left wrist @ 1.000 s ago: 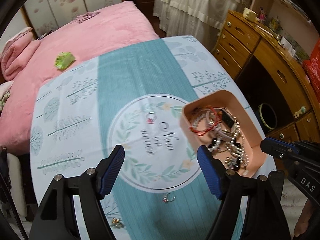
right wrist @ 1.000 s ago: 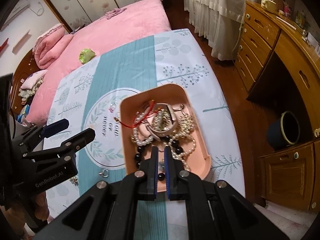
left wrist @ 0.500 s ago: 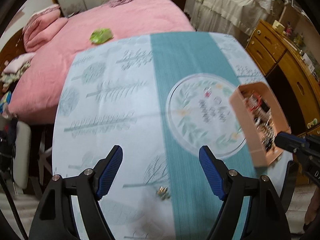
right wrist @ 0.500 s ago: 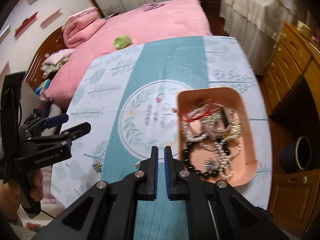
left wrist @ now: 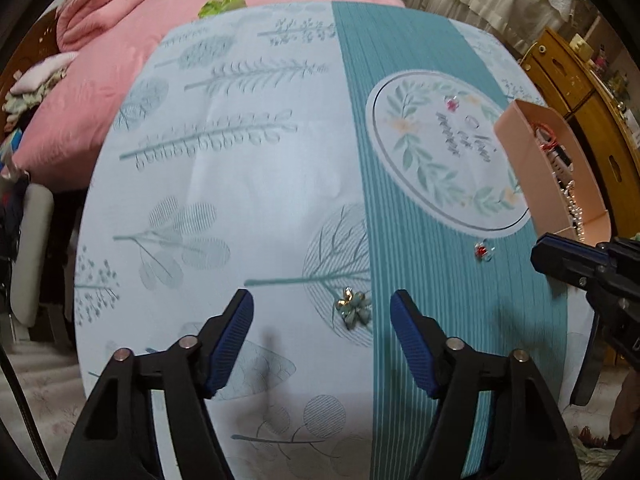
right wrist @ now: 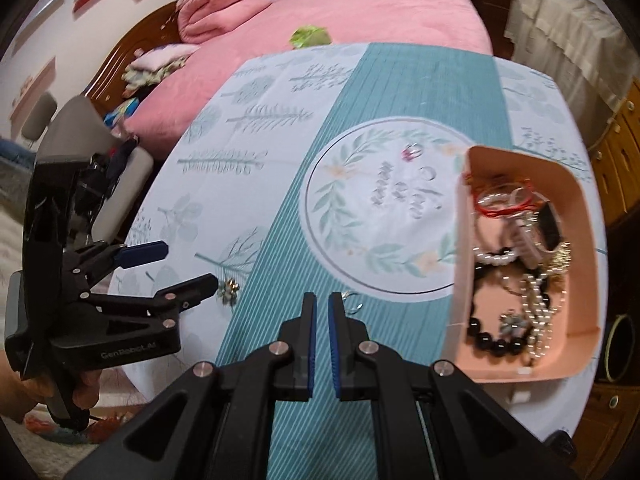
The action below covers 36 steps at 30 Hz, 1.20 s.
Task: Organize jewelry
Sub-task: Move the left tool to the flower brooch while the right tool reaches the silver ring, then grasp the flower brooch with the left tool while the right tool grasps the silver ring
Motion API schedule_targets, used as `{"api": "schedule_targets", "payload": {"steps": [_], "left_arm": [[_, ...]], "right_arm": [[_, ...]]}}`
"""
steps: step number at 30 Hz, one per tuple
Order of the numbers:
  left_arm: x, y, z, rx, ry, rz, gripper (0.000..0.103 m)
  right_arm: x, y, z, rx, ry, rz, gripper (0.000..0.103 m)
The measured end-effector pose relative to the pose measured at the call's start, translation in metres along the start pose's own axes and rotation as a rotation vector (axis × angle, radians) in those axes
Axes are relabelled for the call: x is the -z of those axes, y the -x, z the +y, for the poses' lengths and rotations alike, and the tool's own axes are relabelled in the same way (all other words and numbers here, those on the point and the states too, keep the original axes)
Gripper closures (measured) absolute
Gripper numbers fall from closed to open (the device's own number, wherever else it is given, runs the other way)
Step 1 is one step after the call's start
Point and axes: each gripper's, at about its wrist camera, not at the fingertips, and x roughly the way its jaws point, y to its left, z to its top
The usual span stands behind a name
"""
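A pale blue flower brooch [left wrist: 354,309] lies on the tablecloth between and just ahead of my open left gripper [left wrist: 322,308]; it also shows in the right wrist view [right wrist: 229,289]. My right gripper [right wrist: 320,300] is shut and empty, just short of a ring with a red stone [right wrist: 352,303], also seen in the left wrist view [left wrist: 483,251]. A pink-stone ring [right wrist: 411,152] and a plain ring [right wrist: 429,172] lie on the round emblem. The pink tray [right wrist: 460,240] at right holds pearl strands, black beads and a red cord bracelet.
The table [left wrist: 240,160] wears a blue-and-teal cloth. A pink bed [right wrist: 360,12] with a green packet [right wrist: 308,36] stands behind it. Wooden drawers [left wrist: 580,80] stand to the right.
Both grippers have swung left and drawn back toward the table's near edge. The left gripper has come down around the flower brooch. The tray now sits far right in both views.
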Motion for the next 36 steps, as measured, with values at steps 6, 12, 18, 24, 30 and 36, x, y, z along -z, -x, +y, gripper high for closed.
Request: {"api": "schedule_targets", "payload": {"steps": [6, 12, 18, 24, 30, 36], "left_arm": [[0.006, -0.013, 0.001, 0.013, 0.024, 0.023, 0.046], [0.007, -0.016, -0.002, 0.012, 0.016, 0.025, 0.047], [0.007, -0.02, -0.003, 0.019, 0.005, 0.03, 0.047], [0.007, -0.024, -0.004, 0.022, -0.003, 0.039, 0.047], [0.007, -0.029, -0.005, 0.022, -0.009, 0.042, 0.047], [0.004, -0.029, -0.007, 0.015, -0.02, 0.033, 0.064]], "right_arm": [[0.009, -0.027, 0.001, 0.022, 0.029, 0.034, 0.097], [0.013, -0.035, 0.004, 0.049, 0.052, 0.028, 0.097], [0.012, -0.039, 0.011, 0.098, 0.091, 0.005, 0.097], [0.009, -0.047, 0.014, 0.147, 0.113, 0.001, 0.097], [0.01, -0.057, 0.015, 0.176, 0.13, 0.019, 0.097], [0.009, -0.059, 0.016, 0.17, 0.14, 0.01, 0.097]]}}
